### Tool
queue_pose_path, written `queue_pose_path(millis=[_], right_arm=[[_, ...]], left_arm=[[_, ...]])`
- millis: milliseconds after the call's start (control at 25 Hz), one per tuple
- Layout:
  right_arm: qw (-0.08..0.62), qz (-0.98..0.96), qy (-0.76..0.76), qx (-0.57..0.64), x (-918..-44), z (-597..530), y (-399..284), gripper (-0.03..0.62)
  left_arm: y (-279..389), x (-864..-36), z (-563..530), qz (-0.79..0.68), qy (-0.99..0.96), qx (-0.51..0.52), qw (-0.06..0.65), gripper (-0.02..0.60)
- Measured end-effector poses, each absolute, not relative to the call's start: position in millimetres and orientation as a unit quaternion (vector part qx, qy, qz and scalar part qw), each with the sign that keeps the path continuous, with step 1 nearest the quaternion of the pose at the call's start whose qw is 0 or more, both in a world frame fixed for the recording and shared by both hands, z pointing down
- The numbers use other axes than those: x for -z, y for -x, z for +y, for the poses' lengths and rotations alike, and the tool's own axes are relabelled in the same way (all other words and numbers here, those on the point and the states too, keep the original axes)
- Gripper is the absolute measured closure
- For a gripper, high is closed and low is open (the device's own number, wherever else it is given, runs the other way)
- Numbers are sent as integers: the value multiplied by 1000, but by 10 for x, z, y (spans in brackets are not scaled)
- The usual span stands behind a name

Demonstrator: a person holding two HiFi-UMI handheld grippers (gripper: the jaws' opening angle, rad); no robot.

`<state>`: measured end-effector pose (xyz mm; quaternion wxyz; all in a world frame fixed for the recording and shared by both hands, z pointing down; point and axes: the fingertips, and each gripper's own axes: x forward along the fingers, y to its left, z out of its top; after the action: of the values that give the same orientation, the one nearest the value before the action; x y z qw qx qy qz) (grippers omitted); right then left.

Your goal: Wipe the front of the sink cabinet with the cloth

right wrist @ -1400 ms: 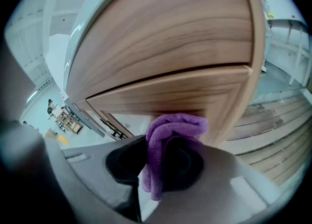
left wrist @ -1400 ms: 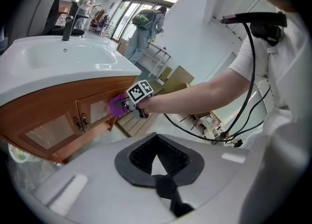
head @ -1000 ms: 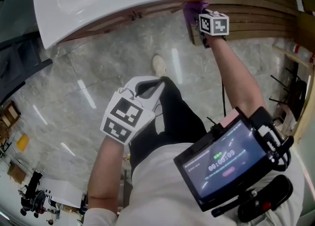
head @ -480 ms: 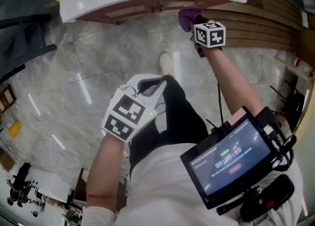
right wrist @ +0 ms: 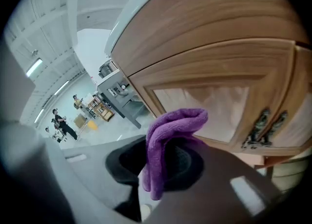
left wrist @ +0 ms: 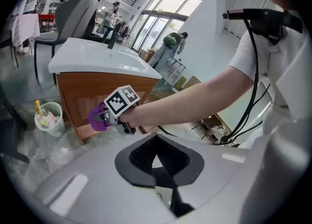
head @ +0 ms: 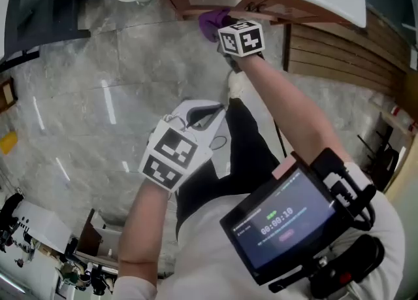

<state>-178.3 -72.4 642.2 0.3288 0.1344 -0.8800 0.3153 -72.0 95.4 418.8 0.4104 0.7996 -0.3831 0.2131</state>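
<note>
Pale, the small waste bin (left wrist: 48, 120) stands on the marble floor just beside the left end of the brown wooden sink cabinet (right wrist: 219, 57). Nearer, the left gripper (left wrist: 156, 169) hangs well back from the cabinet, jaws pressed together on nothing. To its right, the right gripper (right wrist: 158, 167) is the one near the cabinet. Its jaws are clamped on the folded purple cloth (right wrist: 168, 123), whose fold points ahead at the pale door panel. Contact cannot be told. Metal door handles (right wrist: 261, 125) lie just right of the cloth, and bare panel lies open leftward for strokes.
</note>
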Motion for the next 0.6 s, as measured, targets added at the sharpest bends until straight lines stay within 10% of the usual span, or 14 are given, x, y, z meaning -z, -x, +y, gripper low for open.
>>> queue_pose_path(millis=[600], right_arm=[[267, -845, -195, -421, -6713, -771, 2896, 522]], left_arm=[[1332, -4385, 1488, -433, -771, -184, 429, 577]])
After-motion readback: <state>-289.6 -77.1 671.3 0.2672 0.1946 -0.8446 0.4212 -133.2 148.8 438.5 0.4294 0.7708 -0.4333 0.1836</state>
